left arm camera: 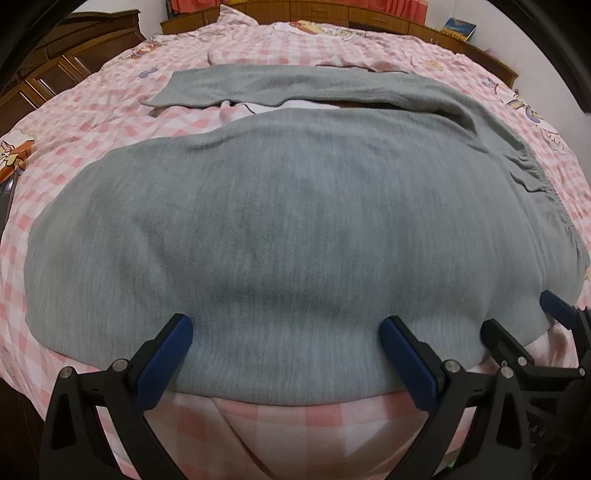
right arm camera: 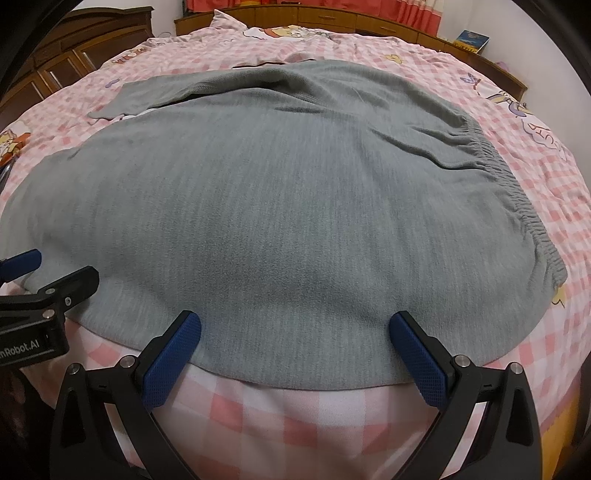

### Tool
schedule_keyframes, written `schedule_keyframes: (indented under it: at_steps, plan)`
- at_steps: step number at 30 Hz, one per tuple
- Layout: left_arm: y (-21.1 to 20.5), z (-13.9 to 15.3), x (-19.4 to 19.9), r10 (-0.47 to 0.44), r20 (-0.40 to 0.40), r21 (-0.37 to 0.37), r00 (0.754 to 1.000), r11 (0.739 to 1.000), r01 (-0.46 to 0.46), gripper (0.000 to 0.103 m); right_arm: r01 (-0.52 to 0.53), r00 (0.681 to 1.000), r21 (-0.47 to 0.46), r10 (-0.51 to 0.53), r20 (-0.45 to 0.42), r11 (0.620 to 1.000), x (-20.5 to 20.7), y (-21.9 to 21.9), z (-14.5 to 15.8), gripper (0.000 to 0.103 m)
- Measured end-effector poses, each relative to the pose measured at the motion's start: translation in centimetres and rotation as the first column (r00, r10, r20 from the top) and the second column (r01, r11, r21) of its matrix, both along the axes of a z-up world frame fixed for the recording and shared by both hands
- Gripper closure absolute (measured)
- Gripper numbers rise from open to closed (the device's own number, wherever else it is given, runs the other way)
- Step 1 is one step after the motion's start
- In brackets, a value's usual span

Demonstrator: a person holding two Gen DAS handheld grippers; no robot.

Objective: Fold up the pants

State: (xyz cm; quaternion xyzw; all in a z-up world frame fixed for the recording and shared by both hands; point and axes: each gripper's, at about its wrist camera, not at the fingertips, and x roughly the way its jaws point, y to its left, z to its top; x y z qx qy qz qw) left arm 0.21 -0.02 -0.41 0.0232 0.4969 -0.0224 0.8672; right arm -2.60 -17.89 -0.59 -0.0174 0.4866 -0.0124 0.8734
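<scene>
Grey fleece pants [left arm camera: 280, 229] lie spread on the pink checked bedspread [left arm camera: 74, 122], one leg near me and the other leg [left arm camera: 258, 86] farther back, with the elastic waistband [left arm camera: 532, 177] at the right. The pants also fill the right wrist view [right arm camera: 280, 206], waistband [right arm camera: 517, 192] at the right. My left gripper [left arm camera: 286, 330] is open, its blue pads straddling the near edge of the pants. My right gripper [right arm camera: 295, 325] is open over the same near edge, closer to the waistband. It shows at the right of the left wrist view [left arm camera: 524, 314]. The left gripper shows at the left of the right wrist view [right arm camera: 62, 267].
The bed's near edge [right arm camera: 295, 424] runs just below the grippers. A wooden headboard [left arm camera: 332, 14] and a dark wooden cabinet [left arm camera: 55, 62] stand behind and to the left. A blue book [right arm camera: 472, 38] rests on the headboard ledge at the far right.
</scene>
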Motion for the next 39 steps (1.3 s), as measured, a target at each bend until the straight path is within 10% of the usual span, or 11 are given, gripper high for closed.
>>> schedule_keyframes:
  at_steps: [19, 39]
  plan:
    - [0.7, 3.6, 3.2, -0.082, 0.015, 0.025, 0.996, 0.996, 0.082, 0.0, -0.046, 0.998, 0.07, 0.049, -0.028, 0.996, 3.4, -5.6, 4.5, 0.009]
    - [1.1, 9.2, 22.6, -0.167, 0.042, 0.047, 0.985, 0.985, 0.165, 0.0, 0.005, 1.0, 0.009, -0.004, -0.016, 1.0, 16.7, -16.3, 8.2, 0.009]
